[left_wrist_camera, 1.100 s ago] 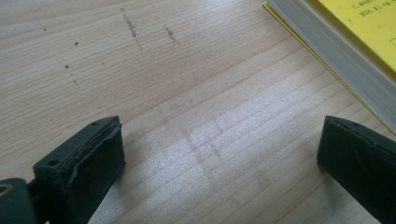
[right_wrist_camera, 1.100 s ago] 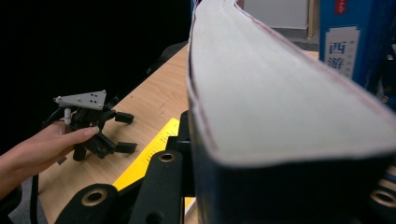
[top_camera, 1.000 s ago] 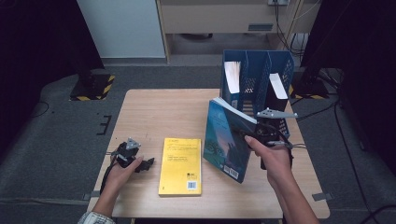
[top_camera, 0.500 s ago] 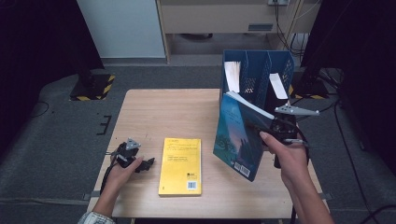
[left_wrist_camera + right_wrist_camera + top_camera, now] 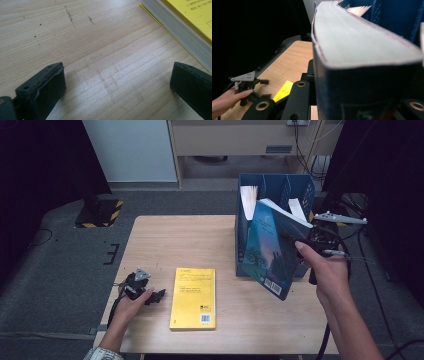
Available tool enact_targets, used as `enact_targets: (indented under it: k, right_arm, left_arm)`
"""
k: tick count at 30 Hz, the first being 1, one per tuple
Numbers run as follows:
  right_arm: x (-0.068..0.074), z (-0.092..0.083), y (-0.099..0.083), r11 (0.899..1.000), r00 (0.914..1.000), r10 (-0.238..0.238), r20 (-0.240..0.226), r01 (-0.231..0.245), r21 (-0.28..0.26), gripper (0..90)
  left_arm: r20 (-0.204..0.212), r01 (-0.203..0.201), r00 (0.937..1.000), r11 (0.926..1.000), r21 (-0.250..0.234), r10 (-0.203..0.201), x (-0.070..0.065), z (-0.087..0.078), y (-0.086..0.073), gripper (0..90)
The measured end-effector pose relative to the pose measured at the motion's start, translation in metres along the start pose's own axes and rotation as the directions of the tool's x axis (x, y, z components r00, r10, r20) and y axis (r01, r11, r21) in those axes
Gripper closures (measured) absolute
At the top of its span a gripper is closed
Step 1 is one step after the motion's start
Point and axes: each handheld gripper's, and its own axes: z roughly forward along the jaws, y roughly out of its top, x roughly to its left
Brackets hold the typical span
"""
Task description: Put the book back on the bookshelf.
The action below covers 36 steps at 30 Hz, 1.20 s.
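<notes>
A blue book (image 5: 270, 250) hangs tilted above the table's right side, with my right gripper (image 5: 311, 245) shut on its edge. Its top corner leans against the front of the blue file holder (image 5: 280, 185). In the right gripper view the blue book's page edge (image 5: 362, 50) runs away from the jaws toward the holder. A yellow book (image 5: 194, 296) lies flat near the front edge. My left gripper (image 5: 152, 296) rests on the table just left of it. In the left gripper view it (image 5: 117, 85) stands open over bare wood, with the yellow book's (image 5: 190, 22) corner at the upper right.
The wooden table (image 5: 170, 240) has free room at its left and back. White papers (image 5: 248, 200) stand in the file holder's compartments. Dark floor and a cabinet lie beyond the table. A cable trails from the right gripper.
My right hand has lifted the blue book and carried it right and back, up against the file holder. The left hand and the yellow book have stayed put.
</notes>
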Motion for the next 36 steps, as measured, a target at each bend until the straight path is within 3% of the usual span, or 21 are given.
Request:
enact_targets:
  k: [20, 36]
  right_arm:
    - [-0.030, -0.010, 0.019, 1.000, 0.9932, 0.027, 0.113, -0.025, -0.018, 74.0]
    - [-0.043, 0.027, 0.031, 1.000, 0.9723, 0.011, 0.234, -0.009, -0.013, 74.0]
  left_arm:
    - [-0.001, 0.001, 1.0000, 1.0000, -0.001, -0.001, 0.000, 0.000, 0.000, 0.0]
    - [-0.003, 0.004, 1.0000, 1.0000, -0.004, -0.004, -0.001, 0.000, 0.000, 0.0]
